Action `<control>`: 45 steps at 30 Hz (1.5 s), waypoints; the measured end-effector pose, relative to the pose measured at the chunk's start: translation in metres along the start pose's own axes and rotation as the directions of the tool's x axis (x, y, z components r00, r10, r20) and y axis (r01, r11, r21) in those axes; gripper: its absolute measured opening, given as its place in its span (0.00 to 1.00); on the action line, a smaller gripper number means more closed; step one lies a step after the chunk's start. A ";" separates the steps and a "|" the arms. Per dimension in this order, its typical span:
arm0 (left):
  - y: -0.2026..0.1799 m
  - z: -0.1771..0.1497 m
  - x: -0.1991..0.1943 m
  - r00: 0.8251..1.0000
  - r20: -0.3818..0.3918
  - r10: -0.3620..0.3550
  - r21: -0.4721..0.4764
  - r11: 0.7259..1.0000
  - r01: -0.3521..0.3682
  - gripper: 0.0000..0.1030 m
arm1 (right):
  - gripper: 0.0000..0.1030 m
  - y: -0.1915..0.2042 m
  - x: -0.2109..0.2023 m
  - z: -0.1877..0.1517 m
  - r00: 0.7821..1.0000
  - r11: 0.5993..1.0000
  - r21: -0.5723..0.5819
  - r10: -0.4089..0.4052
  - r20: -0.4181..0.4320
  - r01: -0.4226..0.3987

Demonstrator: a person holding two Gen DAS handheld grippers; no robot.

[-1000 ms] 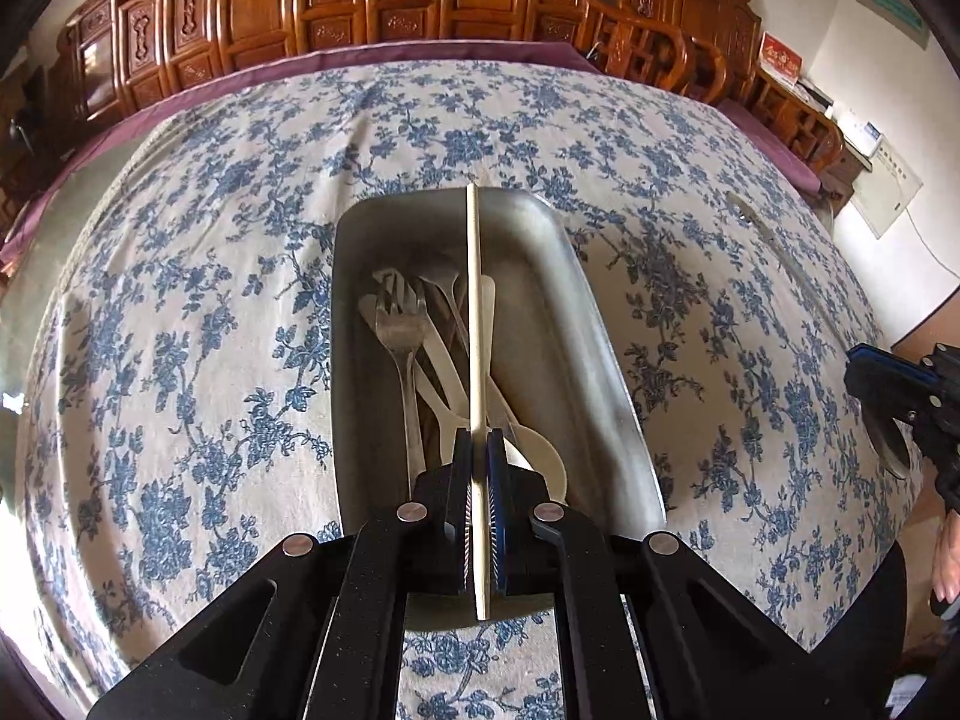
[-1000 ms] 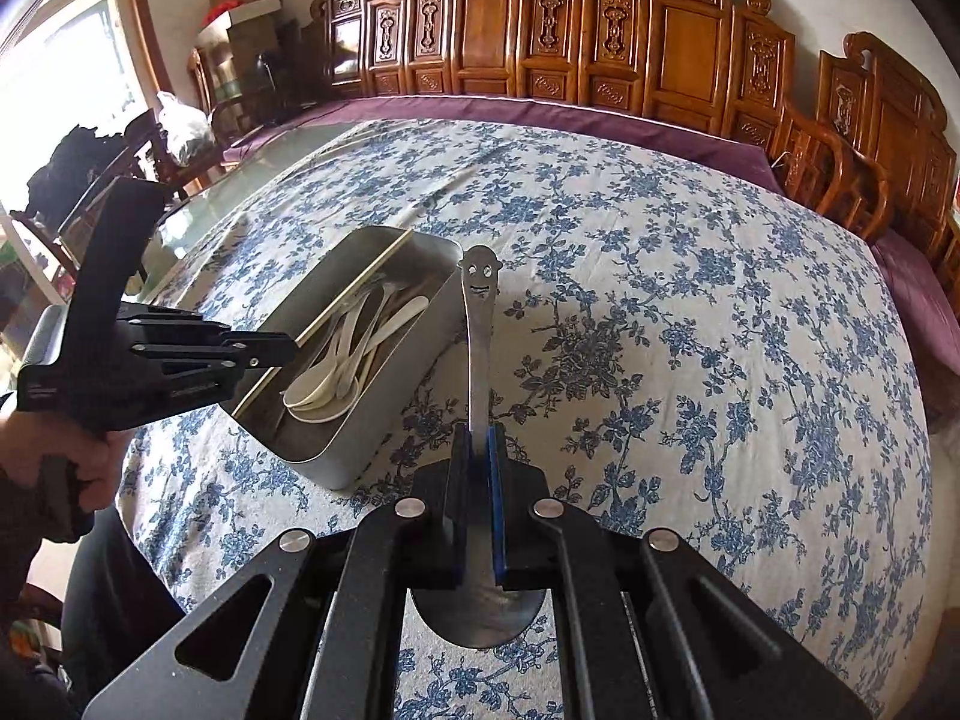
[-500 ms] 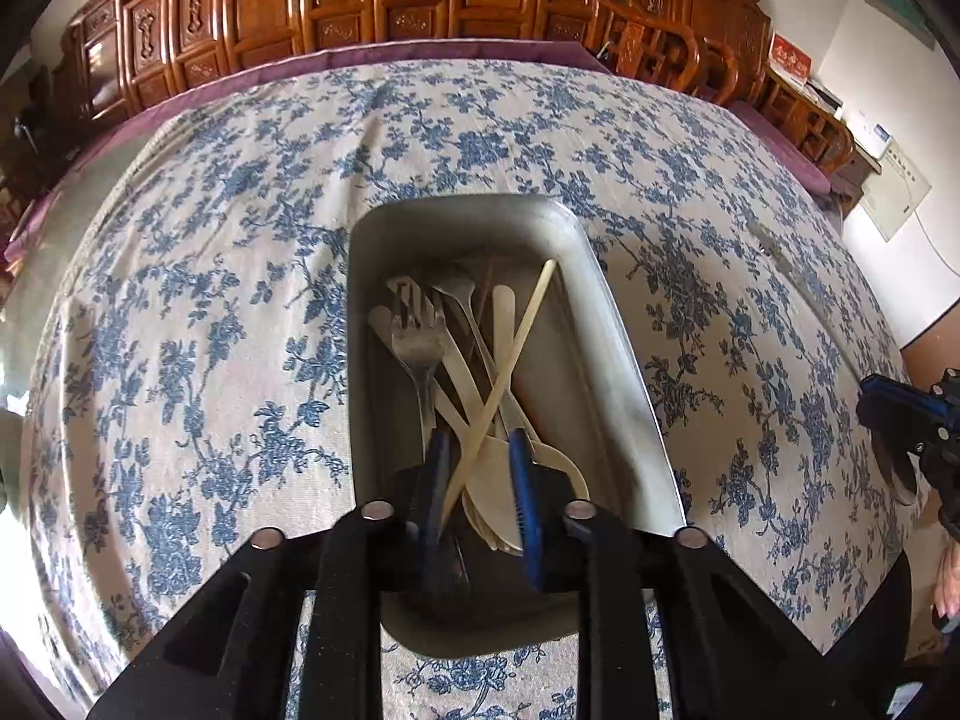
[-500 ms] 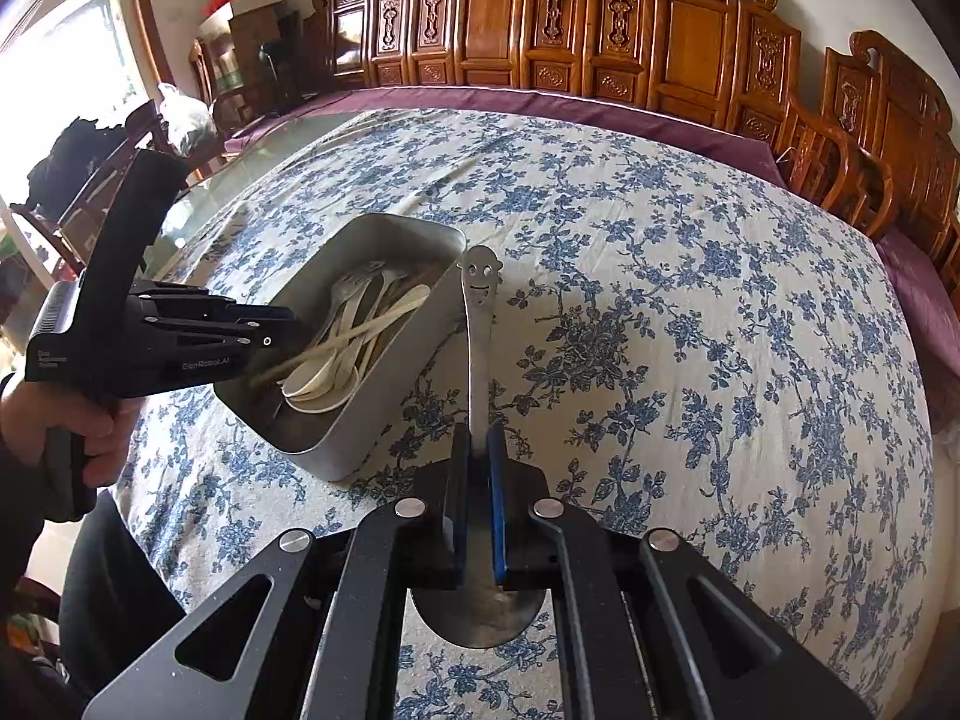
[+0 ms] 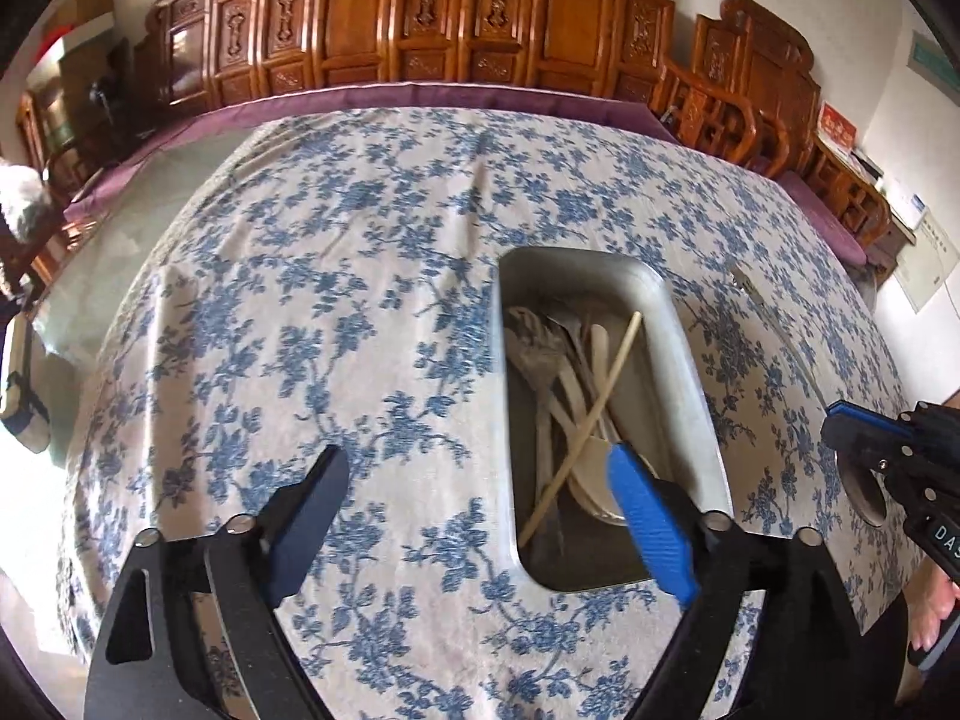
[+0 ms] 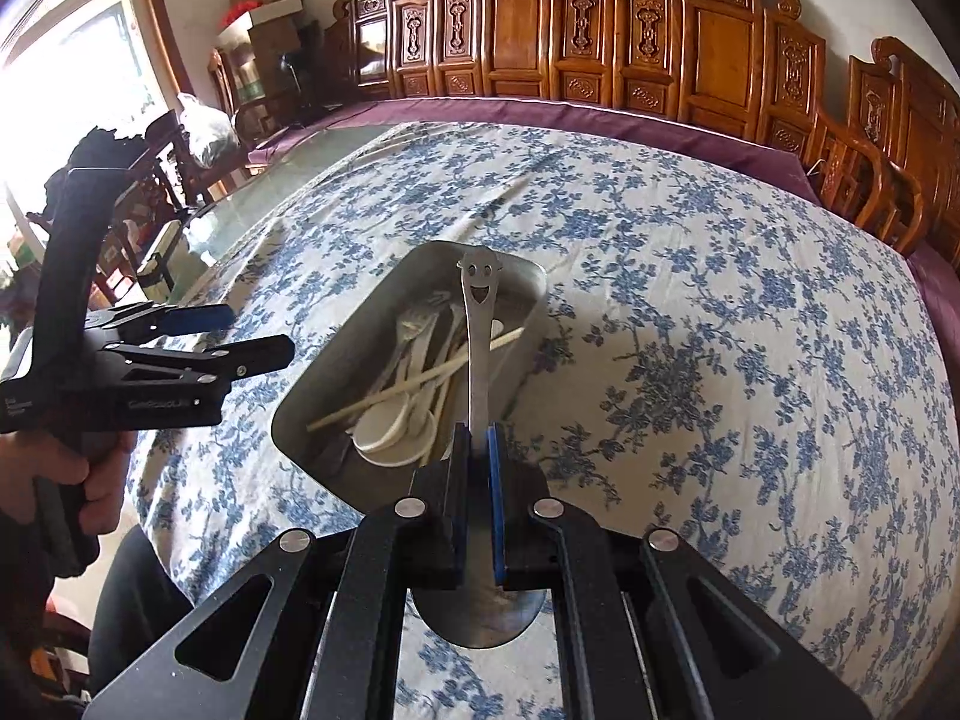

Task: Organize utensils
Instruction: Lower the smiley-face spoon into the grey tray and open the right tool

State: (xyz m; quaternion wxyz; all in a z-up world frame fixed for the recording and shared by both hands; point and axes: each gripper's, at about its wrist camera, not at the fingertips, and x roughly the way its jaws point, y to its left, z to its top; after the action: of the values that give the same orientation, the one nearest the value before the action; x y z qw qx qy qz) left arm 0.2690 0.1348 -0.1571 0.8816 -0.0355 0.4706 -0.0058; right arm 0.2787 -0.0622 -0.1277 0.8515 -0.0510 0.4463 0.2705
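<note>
A steel tray [image 5: 702, 396] on the blue-flowered cloth holds forks, white spoons [image 6: 390, 438] and a pale chopstick [image 5: 591, 414] lying slantwise across them. My left gripper [image 5: 474, 456] hangs just left of the tray's near end. Its jaws are opening wide with nothing between them, and only the blue pad overlaps the tray. From the right wrist view the left gripper [image 6: 258, 333] is off the tray's [image 6: 351, 339] left side. My right gripper [image 6: 478, 438] is shut on a metal spoon [image 6: 477, 348] with a smiling-face handle, held over the tray's near right part.
Carved wooden chairs [image 6: 720, 60] line the table's far edge. Bare glass tabletop [image 6: 288, 162] shows at the far left beyond the cloth. A thin pale stick [image 6: 498, 204] lies on the cloth behind the tray. A person's hand [image 6: 90, 468] grips the left tool's handle.
My left gripper opened and let go of the chopstick, which now lies in the tray; it then moved left off the tray. My right gripper carried the spoon leftward over the tray.
</note>
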 end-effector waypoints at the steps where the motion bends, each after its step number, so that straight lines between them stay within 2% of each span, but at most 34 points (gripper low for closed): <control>1: 0.003 0.000 -0.001 1.000 0.002 0.004 -0.007 1.000 -0.004 0.86 | 0.07 0.004 0.004 0.002 1.000 1.000 0.002 0.005 -0.001 -0.005; 9: 0.028 -0.005 -0.004 1.000 0.001 0.013 -0.037 0.999 -0.013 0.87 | 0.07 0.023 0.035 0.016 0.999 0.999 0.028 0.030 -0.027 -0.029; 19: 0.038 -0.012 -0.006 1.000 -0.003 0.011 -0.052 0.999 -0.011 0.88 | 0.07 0.017 0.086 0.022 0.993 0.978 0.197 0.087 -0.076 -0.070; 23: 0.039 -0.012 -0.007 1.000 -0.003 0.011 -0.054 0.998 -0.011 0.87 | 0.07 0.013 0.099 0.023 0.993 0.968 0.245 0.083 -0.087 -0.060; 27: 0.040 -0.013 -0.006 1.000 -0.003 0.010 -0.055 0.998 -0.010 0.88 | 0.07 0.012 0.109 0.025 0.995 0.973 0.230 0.034 -0.091 -0.013; 30: 0.039 -0.014 -0.007 1.000 -0.004 0.011 -0.053 0.999 -0.011 0.88 | 0.07 0.022 0.117 0.029 0.995 0.989 0.137 -0.036 -0.098 0.049; 32: 0.040 -0.014 -0.007 1.000 -0.003 0.011 -0.053 0.999 -0.011 0.88 | 0.07 0.021 0.119 0.030 0.994 0.990 0.132 -0.029 -0.102 0.043; 37: 0.040 -0.013 -0.006 1.000 -0.007 0.013 -0.055 0.998 -0.013 0.88 | 0.07 0.022 0.116 0.031 0.996 0.990 0.139 0.048 -0.080 -0.037; 45: 0.031 -0.011 -0.015 1.000 0.008 0.012 -0.049 0.999 -0.012 0.88 | 0.07 0.017 0.070 0.024 1.000 0.996 0.086 0.030 -0.001 -0.030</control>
State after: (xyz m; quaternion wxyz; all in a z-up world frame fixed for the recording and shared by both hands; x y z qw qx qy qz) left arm 0.2507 0.1662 -0.1526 0.8825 -0.0542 0.4670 0.0110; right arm 0.3194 -0.0107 -0.1663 0.8483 -0.0077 0.4591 0.2638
